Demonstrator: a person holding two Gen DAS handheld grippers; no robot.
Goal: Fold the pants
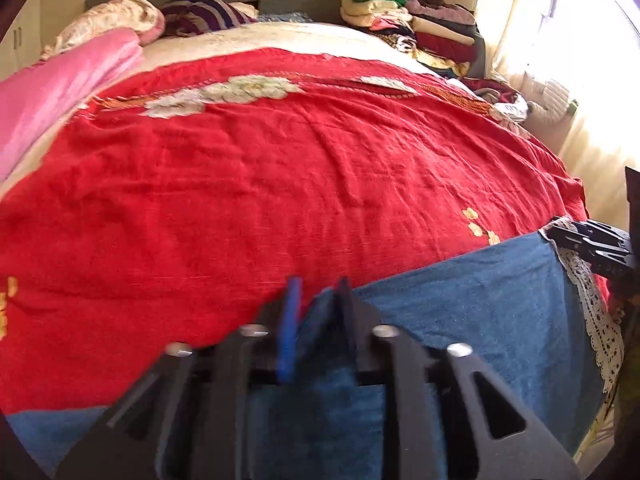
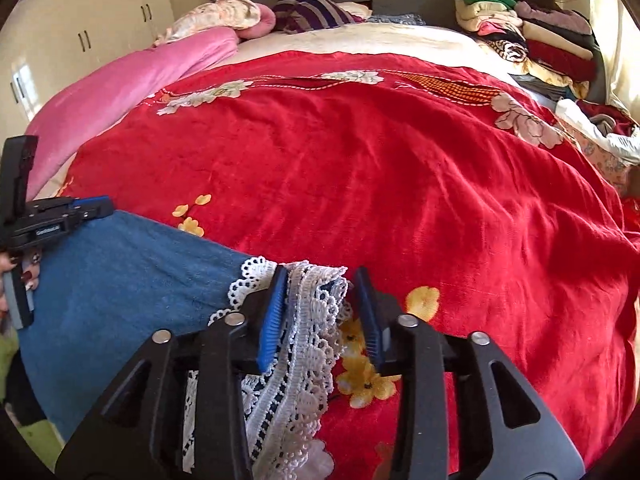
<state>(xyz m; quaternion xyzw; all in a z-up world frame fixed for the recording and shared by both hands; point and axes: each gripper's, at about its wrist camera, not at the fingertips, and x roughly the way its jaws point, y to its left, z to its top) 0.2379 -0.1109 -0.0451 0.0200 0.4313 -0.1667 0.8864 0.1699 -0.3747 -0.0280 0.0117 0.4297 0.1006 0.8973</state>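
1. The blue pants (image 2: 132,276) lie at the near edge of the red bedspread (image 2: 380,184), white lace trim (image 2: 308,332) on their end
2. The right gripper (image 2: 320,312) stands partly open around the lace, not pinching it
3. The left gripper (image 1: 316,300) is partly open over the denim; whether it grips cannot be told

Lace hem (image 2: 304,320) (white) between parted jaws

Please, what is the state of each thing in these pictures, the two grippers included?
Blue denim pants with white lace hem: spread flat.
Red floral blanket: spread out, wrinkled.
Left hand-held gripper: open, denim between its jaws.
Right hand-held gripper: open, lace between its jaws.
Cream wardrobe doors: shut.
Mixed-colour clothes pile: folded, stacked.
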